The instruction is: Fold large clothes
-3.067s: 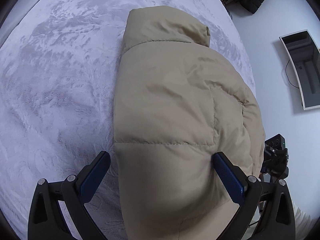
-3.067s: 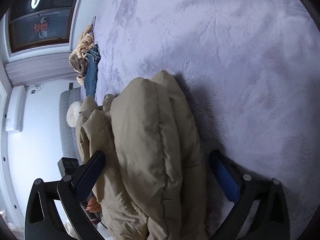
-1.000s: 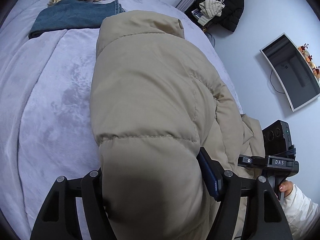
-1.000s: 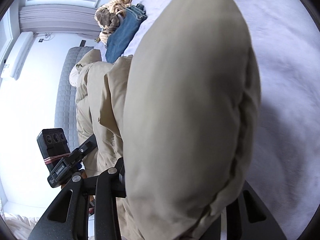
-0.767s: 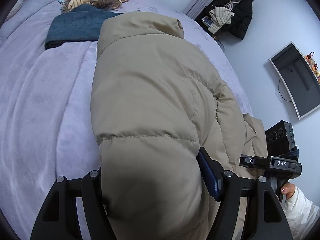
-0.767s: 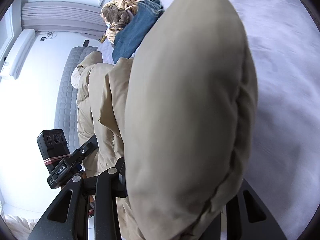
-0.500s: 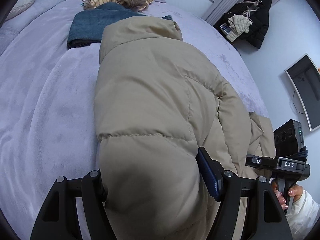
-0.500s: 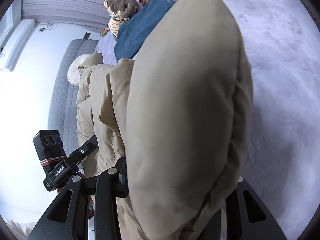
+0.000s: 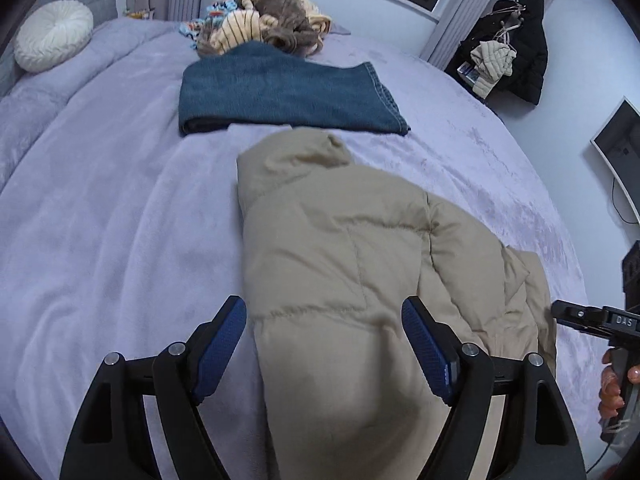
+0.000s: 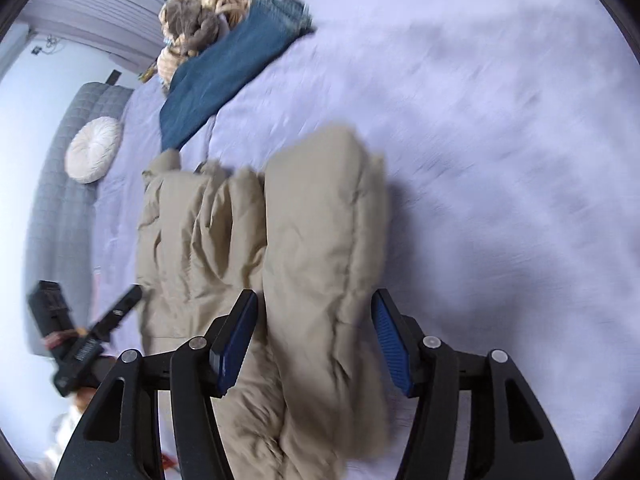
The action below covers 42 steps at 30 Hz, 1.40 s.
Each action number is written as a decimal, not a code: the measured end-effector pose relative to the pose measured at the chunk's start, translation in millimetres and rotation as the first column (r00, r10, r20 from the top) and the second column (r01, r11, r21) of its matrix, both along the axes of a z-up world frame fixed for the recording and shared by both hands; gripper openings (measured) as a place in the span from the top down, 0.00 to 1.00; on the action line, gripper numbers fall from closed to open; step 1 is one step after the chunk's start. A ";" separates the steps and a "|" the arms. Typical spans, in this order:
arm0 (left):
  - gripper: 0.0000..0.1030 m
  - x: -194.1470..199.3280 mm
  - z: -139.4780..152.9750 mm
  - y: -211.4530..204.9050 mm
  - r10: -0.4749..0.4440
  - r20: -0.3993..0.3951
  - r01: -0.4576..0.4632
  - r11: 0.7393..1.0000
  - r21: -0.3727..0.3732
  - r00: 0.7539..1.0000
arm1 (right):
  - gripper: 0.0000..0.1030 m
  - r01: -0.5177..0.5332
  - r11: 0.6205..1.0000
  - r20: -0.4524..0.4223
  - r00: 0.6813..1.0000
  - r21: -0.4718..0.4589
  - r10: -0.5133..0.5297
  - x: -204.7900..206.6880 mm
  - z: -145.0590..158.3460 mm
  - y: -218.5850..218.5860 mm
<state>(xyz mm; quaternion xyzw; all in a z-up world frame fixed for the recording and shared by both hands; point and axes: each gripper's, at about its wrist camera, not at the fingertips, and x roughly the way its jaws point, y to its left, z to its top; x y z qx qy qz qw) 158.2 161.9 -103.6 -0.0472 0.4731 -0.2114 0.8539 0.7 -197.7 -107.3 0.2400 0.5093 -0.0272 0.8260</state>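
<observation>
A folded beige puffer jacket (image 9: pixel 360 264) lies on the lavender bed (image 9: pixel 120 240). In the left wrist view my left gripper (image 9: pixel 324 344) is open, its blue pads either side of the jacket's near end. In the right wrist view the jacket (image 10: pixel 320 248) lies in stacked folds, and my right gripper (image 10: pixel 312 344) is open around its near edge. The right gripper also shows at the right edge of the left wrist view (image 9: pixel 592 320), and the left gripper at the left of the right wrist view (image 10: pixel 92 340).
Folded blue jeans (image 9: pixel 280 88) lie just beyond the jacket, with a heap of tan and striped clothes (image 9: pixel 264 32) behind them. A round white cushion (image 9: pixel 52 40) sits at the headboard. Dark coats (image 9: pixel 516 40) hang by the wall; a monitor (image 9: pixel 620 156) stands on the right.
Both grippers have let go of the jacket and opened. The jacket, held up before, now lies on the bed nearer the jeans.
</observation>
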 end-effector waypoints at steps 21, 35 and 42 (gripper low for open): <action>0.16 9.9 -37.0 -101.6 -0.086 0.080 0.072 0.982 0.173 0.993 | 0.84 -0.021 0.995 -0.029 0.999 -0.101 0.018 32.8 -70.5 26.3; 0.16 -76.0 -18.2 -23.3 -0.046 -0.070 0.055 0.989 0.141 0.996 | 0.80 -0.132 0.988 0.046 0.990 -0.077 0.136 -48.0 4.7 74.1; 0.12 -100.6 -32.0 -20.7 -0.016 -0.152 0.040 0.987 0.158 0.988 | 0.80 -0.085 0.996 -0.121 0.989 -0.039 0.080 -68.4 -52.1 83.5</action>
